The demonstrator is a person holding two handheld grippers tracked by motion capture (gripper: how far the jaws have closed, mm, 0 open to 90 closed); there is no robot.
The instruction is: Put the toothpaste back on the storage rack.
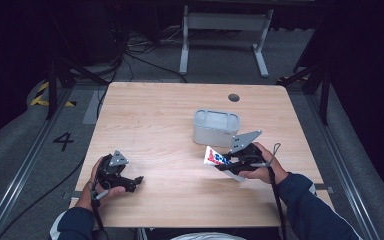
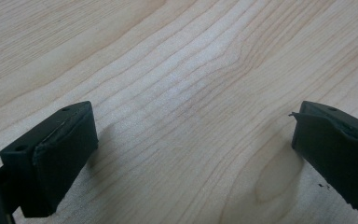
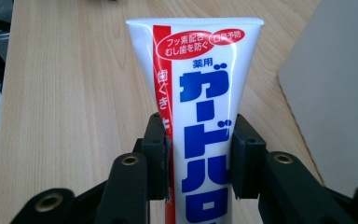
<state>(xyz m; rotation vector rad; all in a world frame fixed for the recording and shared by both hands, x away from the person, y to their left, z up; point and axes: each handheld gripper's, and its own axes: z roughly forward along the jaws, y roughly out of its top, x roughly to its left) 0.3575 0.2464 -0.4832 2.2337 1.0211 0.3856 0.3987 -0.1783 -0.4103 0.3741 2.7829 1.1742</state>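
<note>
A white toothpaste tube [image 3: 200, 88] with a red stripe and blue lettering is clamped between the two black pads of my right gripper [image 3: 199, 154]. In the high view the tube [image 1: 214, 157] sticks out to the left of the right gripper [image 1: 228, 164], lifted off the table just in front of a grey open-topped box [image 1: 216, 128]. My left gripper [image 1: 135, 181] rests at the table's front left, held in a hand, pointing right. Its jaws stand wide apart over bare wood [image 2: 191, 135] with nothing between them.
The wooden table [image 1: 160, 115] has a small round hole [image 1: 233, 97] near its far edge. The grey box shows as a pale wall [image 3: 335, 98] at the right of the right gripper view. Cables and a white frame lie on the floor beyond.
</note>
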